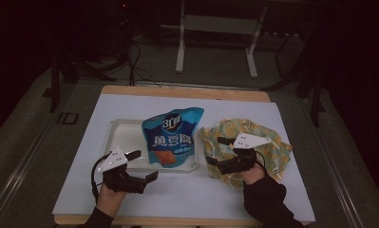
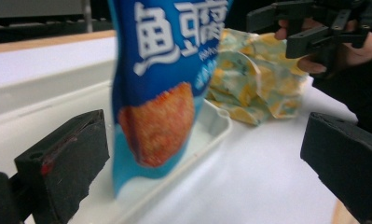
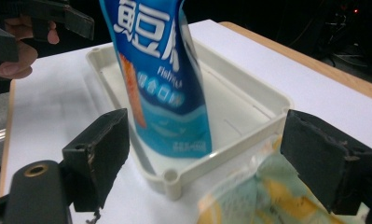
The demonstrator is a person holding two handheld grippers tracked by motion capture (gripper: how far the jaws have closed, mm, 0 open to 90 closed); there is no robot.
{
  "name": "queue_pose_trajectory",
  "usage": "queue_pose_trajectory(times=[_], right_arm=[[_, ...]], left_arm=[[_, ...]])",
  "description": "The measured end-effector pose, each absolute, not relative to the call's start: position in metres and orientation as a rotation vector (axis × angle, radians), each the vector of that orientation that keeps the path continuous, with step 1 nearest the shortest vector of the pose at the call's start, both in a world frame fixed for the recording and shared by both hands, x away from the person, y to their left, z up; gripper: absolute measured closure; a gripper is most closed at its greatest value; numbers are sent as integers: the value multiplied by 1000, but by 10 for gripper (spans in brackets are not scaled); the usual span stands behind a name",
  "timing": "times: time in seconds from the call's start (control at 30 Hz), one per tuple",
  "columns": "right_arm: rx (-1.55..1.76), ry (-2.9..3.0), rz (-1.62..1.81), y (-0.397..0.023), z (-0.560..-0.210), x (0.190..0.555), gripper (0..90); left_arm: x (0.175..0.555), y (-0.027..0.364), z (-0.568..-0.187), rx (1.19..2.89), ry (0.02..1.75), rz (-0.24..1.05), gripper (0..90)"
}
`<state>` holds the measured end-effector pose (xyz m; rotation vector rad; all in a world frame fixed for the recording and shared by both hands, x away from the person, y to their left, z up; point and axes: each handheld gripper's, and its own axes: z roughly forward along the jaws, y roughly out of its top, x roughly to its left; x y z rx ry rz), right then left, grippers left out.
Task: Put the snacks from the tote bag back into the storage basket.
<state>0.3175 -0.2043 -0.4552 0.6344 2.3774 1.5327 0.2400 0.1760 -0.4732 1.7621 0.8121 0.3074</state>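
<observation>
Both grippers gape empty; blue snack bag point(image 1: 172, 137) stands upright in the white tray point(image 1: 122, 129), closest to left gripper point(image 1: 142, 165), right gripper point(image 1: 217, 151) over the patterned cloth point(image 1: 268, 142).

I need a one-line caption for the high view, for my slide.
Two open black grippers, left and right, flank a blue snack bag in a white plastic tray, beside a crumpled yellow-patterned cloth.

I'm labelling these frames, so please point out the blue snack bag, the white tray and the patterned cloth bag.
blue snack bag point(image 1: 170, 137), high view, front panel.
white tray point(image 3: 239, 112), right gripper view, bare floor.
patterned cloth bag point(image 1: 272, 147), high view, right half.
</observation>
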Motion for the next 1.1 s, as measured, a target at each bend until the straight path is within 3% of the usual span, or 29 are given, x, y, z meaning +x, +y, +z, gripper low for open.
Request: queue_pose_trajectory(times=[0.43, 0.7, 1.1], right_arm=[[624, 2373, 1500, -226, -463, 294, 155], [661, 2348, 1494, -247, -465, 282, 155], [718, 2299, 1494, -273, -465, 268, 154]], left_arm=[[222, 169, -471, 1773, 712, 305, 15], [222, 154, -473, 1791, 631, 208, 15], [225, 128, -481, 1861, 549, 177, 15]])
